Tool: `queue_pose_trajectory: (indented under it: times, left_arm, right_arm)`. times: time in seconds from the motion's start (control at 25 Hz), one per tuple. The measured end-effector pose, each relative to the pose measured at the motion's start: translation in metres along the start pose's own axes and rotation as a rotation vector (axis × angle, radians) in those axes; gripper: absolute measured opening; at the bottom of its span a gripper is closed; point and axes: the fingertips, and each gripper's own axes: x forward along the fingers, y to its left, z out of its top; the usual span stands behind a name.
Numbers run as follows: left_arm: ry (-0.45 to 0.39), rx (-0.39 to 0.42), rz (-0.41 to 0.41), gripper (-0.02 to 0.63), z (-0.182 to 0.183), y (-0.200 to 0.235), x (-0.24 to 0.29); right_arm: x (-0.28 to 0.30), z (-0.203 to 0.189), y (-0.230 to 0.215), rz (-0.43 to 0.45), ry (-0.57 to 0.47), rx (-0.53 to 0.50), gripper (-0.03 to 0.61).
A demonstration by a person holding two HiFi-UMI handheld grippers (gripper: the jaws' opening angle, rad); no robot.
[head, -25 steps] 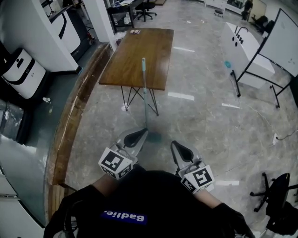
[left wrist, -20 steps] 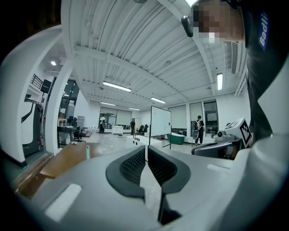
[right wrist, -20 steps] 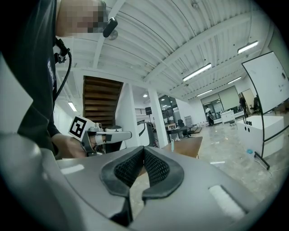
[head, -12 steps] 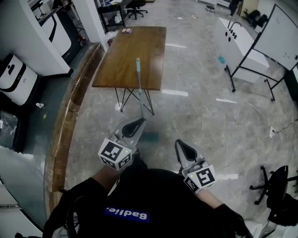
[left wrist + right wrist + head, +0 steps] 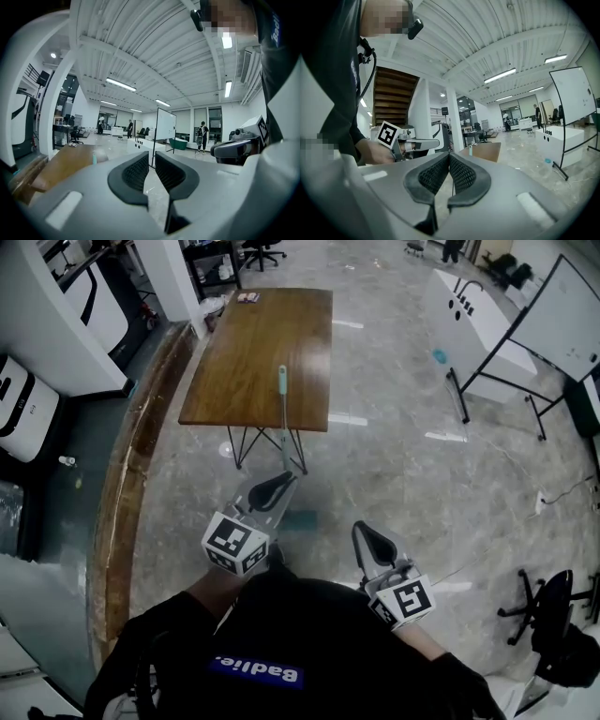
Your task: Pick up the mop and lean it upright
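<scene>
Both are empty: grey left gripper (image 5: 272, 491) has just been opening to a narrow gap, grey right gripper (image 5: 373, 542) is pinched together. Pale-teal mop (image 5: 283, 413) leans on the brown wooden table (image 5: 253, 343), near edge. Back off straight, don't clip it.

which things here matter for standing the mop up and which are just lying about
For the job: mop, upright against the wooden table; left gripper, jaws just opening, nothing between them.
Just about: whiteboard, white cabinet, office chair, small item on the table's far end.
</scene>
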Motion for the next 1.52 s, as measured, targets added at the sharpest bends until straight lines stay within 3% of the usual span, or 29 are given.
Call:
queue_pose_trajectory:
  times: [0.4,0.88,1.24,1.52]
  left_arm:
    - [0.016,-0.058,-0.048,0.091,-0.018,0.088,0.005]
    - [0.037,-0.077,-0.092,0.14,-0.036,0.147,0.025]
    - [0.089,-0.074,-0.04,0.175,-0.054,0.165,0.067]
    - [0.178,-0.082,0.024,0.241,-0.084,0.187,0.105]
  right_arm:
    - [0.097,0.006,0.017,-0.026,0.061,-0.03,0.012]
    - [0.155,0.013,0.021,-0.067,0.101,-0.073,0.012]
    - [0.173,0.013,-0.015,-0.024,0.107,-0.059,0.012]
    - [0.187,0.016,-0.052,0.034,0.116,-0.048,0.012]
